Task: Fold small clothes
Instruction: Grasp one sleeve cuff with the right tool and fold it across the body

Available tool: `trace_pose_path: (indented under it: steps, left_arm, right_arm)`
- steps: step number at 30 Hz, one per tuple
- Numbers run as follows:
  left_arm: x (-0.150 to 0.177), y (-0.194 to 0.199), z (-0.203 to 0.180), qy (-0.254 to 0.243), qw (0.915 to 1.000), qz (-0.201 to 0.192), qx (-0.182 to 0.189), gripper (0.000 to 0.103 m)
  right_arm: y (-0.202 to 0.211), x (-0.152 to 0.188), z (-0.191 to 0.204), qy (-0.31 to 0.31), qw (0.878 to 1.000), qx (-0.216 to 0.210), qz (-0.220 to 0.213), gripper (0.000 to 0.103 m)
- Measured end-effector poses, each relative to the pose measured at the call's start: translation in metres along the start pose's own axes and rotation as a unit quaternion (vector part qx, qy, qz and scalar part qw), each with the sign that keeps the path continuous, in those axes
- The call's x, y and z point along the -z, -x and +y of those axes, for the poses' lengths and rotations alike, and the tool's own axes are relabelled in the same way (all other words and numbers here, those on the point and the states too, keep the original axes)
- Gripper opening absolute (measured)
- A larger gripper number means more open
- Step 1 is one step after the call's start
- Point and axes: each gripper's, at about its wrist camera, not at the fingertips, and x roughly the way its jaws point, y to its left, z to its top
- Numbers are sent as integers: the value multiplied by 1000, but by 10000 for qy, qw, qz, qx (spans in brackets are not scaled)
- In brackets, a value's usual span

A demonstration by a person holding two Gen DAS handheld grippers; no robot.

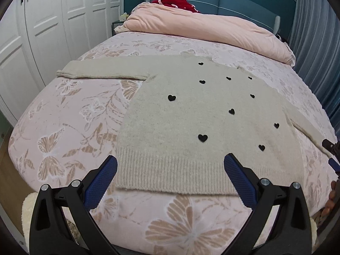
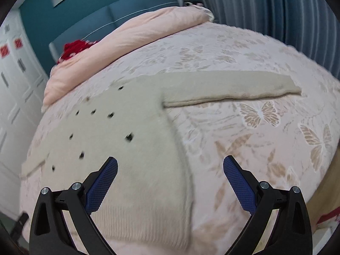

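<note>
A small beige knit sweater [image 1: 191, 114] with black hearts lies flat on the bed, both sleeves spread out sideways. My left gripper [image 1: 170, 165] is open and empty, hovering above the ribbed hem [image 1: 170, 174]. In the right wrist view the sweater [image 2: 131, 148] is blurred, and its right sleeve [image 2: 231, 89] stretches out to the right. My right gripper [image 2: 170, 167] is open and empty above the sweater's right side edge near the hem. The right gripper's tip [image 1: 331, 153] shows at the left wrist view's right edge, beside the right sleeve.
The bed has a pink butterfly-print cover [image 1: 63, 127]. A folded pink duvet [image 1: 201, 25] lies at the head, with a red garment [image 1: 176, 0] behind it. White wardrobe doors [image 1: 42, 31] stand left, blue curtains [image 1: 314, 42] right.
</note>
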Motion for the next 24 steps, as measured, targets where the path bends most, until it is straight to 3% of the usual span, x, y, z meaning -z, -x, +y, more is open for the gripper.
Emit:
trace_pose_path:
  steps: [2, 6, 9, 11, 14, 15, 17, 18, 21, 24]
  left_arm:
    - [-9, -9, 9, 237, 9997, 52, 45, 98]
    - [-19, -29, 22, 585, 9980, 207, -113, 98]
    - [-21, -42, 25, 652, 9971, 325, -212, 98]
    - [-23, -49, 24, 616, 9972, 336, -249, 98]
    - [-23, -60, 21, 607, 9971, 374, -269, 98]
    - [-23, -64, 20, 629, 9967, 426, -274, 98]
    - [-23, -71, 19, 672, 9962, 496, -232, 98]
    - [-23, -73, 19, 669, 9962, 514, -230, 98]
    - [-25, -74, 17, 641, 9966, 479, -197, 98]
    - [-27, -72, 19, 620, 9971, 413, -151, 98]
  right_arm:
    - [-31, -39, -53, -942, 9955, -10, 70, 98]
    - [-79, -88, -157, -2699, 9622, 351, -78, 91]
    - [-96, -107, -205, -3328, 9409, 581, -254, 83]
    - [-104, -118, -220, -3431, 9357, 756, -338, 83]
    - [-114, -130, -237, -3578, 9295, 787, -431, 69]
    - [-118, -132, -241, -3669, 9262, 751, -438, 60]
    - [-126, -135, -244, -3848, 9198, 649, -418, 39]
    - [-129, -137, -243, -3886, 9188, 554, -416, 15]
    - [-125, -154, -221, -3723, 9256, 179, -658, 14]
    - [-103, -185, -152, -2864, 9510, -566, -1020, 13]
